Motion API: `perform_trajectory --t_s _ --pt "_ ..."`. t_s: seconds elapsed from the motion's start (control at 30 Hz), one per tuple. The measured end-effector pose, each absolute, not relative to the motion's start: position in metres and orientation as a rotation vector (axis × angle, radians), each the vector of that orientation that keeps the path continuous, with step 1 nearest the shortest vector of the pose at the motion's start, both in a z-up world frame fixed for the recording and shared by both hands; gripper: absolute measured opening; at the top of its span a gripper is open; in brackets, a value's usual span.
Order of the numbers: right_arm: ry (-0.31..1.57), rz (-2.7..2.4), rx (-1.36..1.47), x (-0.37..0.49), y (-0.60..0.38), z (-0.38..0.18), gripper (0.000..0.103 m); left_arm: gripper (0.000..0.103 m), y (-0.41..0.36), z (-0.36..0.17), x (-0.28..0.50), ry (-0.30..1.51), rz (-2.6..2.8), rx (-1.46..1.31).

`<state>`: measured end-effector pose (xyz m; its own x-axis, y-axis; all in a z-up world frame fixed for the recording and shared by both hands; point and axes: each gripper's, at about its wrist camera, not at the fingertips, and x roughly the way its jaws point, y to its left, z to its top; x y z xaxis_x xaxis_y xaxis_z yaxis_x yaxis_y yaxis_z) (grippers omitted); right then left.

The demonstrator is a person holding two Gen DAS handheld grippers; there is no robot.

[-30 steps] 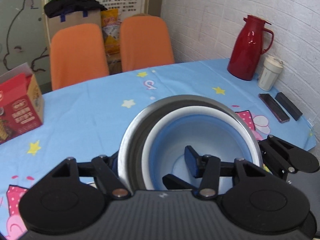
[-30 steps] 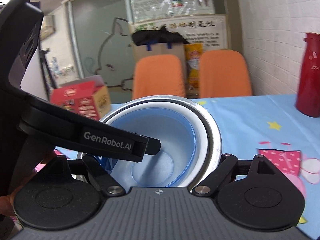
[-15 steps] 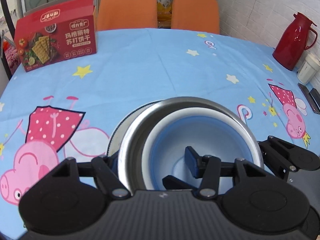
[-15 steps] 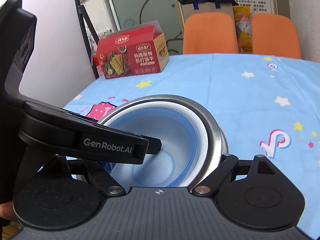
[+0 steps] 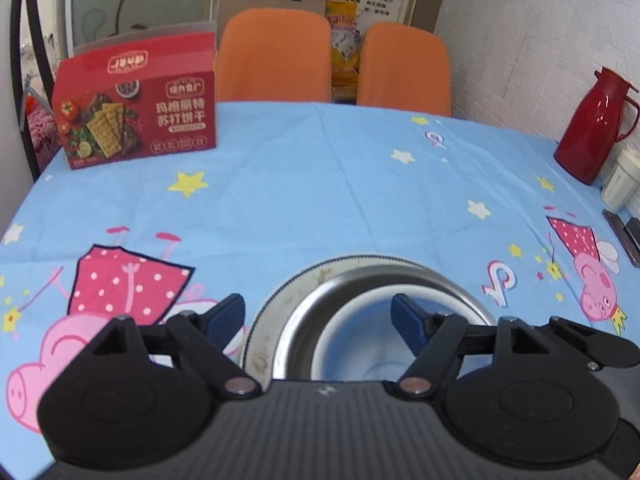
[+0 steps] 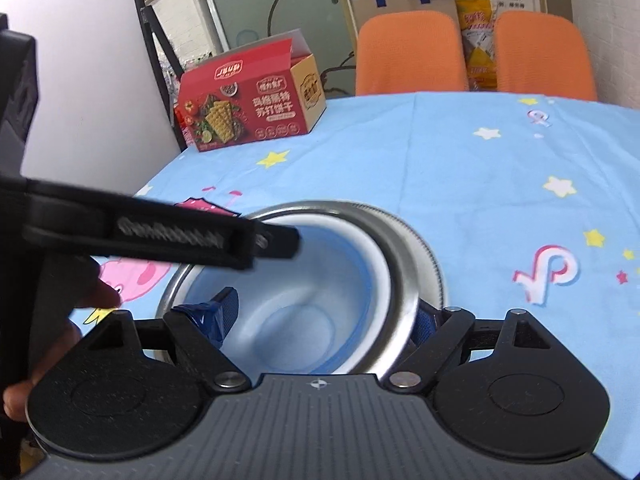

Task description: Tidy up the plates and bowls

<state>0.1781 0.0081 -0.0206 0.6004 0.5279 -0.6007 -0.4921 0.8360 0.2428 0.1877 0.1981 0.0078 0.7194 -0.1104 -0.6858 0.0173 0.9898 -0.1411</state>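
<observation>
A steel bowl [image 5: 308, 320] with a blue-and-white bowl [image 5: 352, 344] nested inside it rests on a steel plate [image 5: 272, 312] on the table. My left gripper [image 5: 318, 314] is open, its fingers apart above the near left side of the stack, touching nothing. In the right wrist view the same steel bowl [image 6: 404, 280], inner bowl [image 6: 320, 280] and plate [image 6: 434, 268] lie just ahead. My right gripper [image 6: 326, 314] is open, one finger inside the bowls and one outside the steel rim.
A blue cartoon tablecloth [image 5: 320, 184] covers the table. A red cracker box [image 5: 136, 116] stands at the back left. A red thermos [image 5: 592, 124], a white cup [image 5: 620, 180] and two phones [image 5: 624, 236] are at the right edge. Two orange chairs [image 5: 276, 56] stand behind.
The nested bowls came down onto the steel plate. My left gripper opened, let go of the bowls' rim and drew back. My right gripper also opened.
</observation>
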Motion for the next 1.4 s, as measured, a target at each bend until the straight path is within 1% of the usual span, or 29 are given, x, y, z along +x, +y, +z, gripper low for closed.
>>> perform_trajectory --t_s 0.27,0.5,0.77,1.07,1.4 --pt "0.638 0.534 0.143 0.175 -0.027 -0.006 0.073 0.074 0.190 0.032 0.170 0.683 -0.044 -0.167" --pt "0.598 0.446 0.182 0.155 -0.061 -0.006 0.073 0.074 0.157 0.034 0.131 0.620 -0.009 -0.196" --pt "0.575 0.365 0.189 0.107 -0.089 -0.021 0.073 0.075 0.118 0.011 0.065 0.607 0.032 -0.147" --pt "0.544 0.301 0.186 0.051 -0.111 -0.049 0.074 0.075 0.100 -0.030 0.018 0.645 0.079 -0.109" --pt "0.513 0.216 0.206 0.004 -0.131 -0.060 0.074 0.075 0.089 -0.044 -0.024 0.606 0.090 -0.113"
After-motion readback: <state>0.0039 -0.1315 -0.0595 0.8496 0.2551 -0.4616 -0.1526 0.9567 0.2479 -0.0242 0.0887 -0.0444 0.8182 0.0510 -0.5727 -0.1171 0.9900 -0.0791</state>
